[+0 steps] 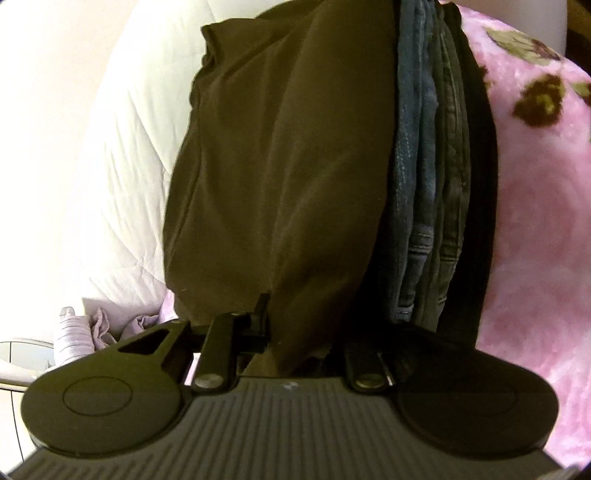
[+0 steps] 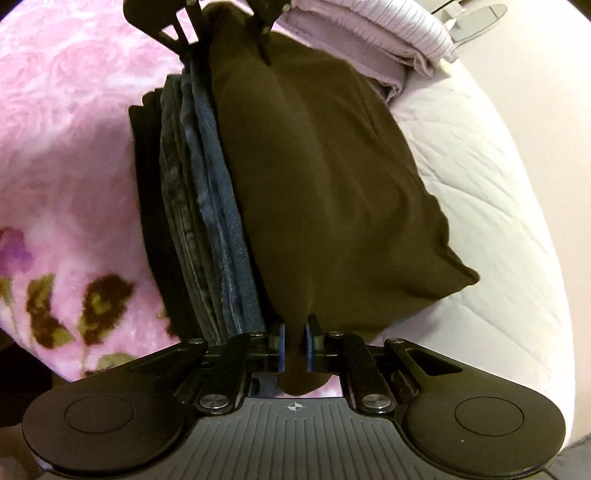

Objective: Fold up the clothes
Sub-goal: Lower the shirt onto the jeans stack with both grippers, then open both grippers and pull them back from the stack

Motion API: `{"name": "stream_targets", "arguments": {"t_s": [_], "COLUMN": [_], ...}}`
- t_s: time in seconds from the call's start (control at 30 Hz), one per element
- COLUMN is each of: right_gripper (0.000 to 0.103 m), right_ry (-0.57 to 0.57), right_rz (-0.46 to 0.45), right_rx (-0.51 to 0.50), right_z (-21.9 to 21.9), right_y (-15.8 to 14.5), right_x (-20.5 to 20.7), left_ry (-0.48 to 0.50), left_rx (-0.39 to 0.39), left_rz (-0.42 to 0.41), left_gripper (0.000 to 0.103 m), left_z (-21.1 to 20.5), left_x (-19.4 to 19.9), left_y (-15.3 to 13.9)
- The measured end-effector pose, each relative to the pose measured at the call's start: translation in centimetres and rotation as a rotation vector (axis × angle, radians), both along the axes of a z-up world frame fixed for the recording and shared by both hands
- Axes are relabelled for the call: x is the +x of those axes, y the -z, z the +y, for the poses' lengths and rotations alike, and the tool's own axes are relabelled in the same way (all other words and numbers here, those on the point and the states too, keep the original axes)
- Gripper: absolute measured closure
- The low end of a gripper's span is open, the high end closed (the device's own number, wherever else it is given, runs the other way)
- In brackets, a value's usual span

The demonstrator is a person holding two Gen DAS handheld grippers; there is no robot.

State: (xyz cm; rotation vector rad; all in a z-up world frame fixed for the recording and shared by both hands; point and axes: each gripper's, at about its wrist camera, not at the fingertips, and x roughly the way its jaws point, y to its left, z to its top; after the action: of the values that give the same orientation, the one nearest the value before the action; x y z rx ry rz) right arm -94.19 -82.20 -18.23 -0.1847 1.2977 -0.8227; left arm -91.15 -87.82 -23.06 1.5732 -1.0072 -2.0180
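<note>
In the right wrist view the right gripper (image 2: pixel 294 349) is nearest, its jaws clamped on the near end of a folded dark brown garment (image 2: pixel 325 184), a nub of cloth poking out behind the blue pads (image 2: pixel 282 349). The garment's long axis runs straight away from this camera, toward the left gripper (image 2: pixel 236 40) at the far end, which is cut off by the top edge. In the left wrist view the left gripper (image 1: pixel 295 332) has only one finger (image 1: pixel 260 314) plainly showing; the other is buried under cloth, so whether these jaws press the fabric cannot be told. The garment (image 1: pixel 280 166) lies atop a stack of folded jeans (image 2: pixel 207 206), whose edges show beside it; the lowest black layer is hard to make out. All rest on a bed with a pink floral blanket (image 2: pixel 66 147) and a white quilt (image 2: pixel 480 166). Farthest, folded lilac cloth (image 2: pixel 369 29) is partly cropped
</note>
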Motion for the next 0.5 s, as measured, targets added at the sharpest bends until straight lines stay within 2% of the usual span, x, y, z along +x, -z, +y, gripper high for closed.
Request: {"name": "stream_targets", "arguments": {"t_s": [0.13,0.17,0.27,0.3,0.4,0.43,0.5], "right_gripper": [0.093,0.092,0.088,0.086,0.079,0.078,0.074], "right_ry": [-0.002,-0.001,0.039,0.063,0.176,0.231,0.352], "right_rz": [0.016,0.026,0.005,-0.025,-0.196,-0.281,-0.428], "right_rx": [-0.005,-0.004,0.000,0.004,0.015,0.029,0.065], "right_z": [0.3,0.4,1.3,1.4,0.8,0.1,-2.0], "right_y": [-0.7,-0.9,-1.9,-2.5,-5.0,-6.0,-6.8], "right_x": [-0.4,-0.4,-0.2,0.0,0.3,0.0,-0.7], "left_ry": [-0.048,-0.077,-0.184,-0.226,-0.352,-0.395,-0.481], "left_rx": [0.046,0.069,0.173,0.210,0.303,0.332,0.370], "left_rz": [0.045,0.069,0.186,0.235,0.372,0.411,0.458], "left_gripper": [0.079,0.078,0.078,0.077,0.077,0.076,0.075], "left_z": [1.7,1.2,1.3,0.9,-0.1,-0.7,-2.5], "left_x": [2.1,4.2,6.2,6.7,7.5,7.5,8.1], "left_y": [-2.3,-2.9,-5.6,-6.6,-9.2,-10.2,-10.0]}}
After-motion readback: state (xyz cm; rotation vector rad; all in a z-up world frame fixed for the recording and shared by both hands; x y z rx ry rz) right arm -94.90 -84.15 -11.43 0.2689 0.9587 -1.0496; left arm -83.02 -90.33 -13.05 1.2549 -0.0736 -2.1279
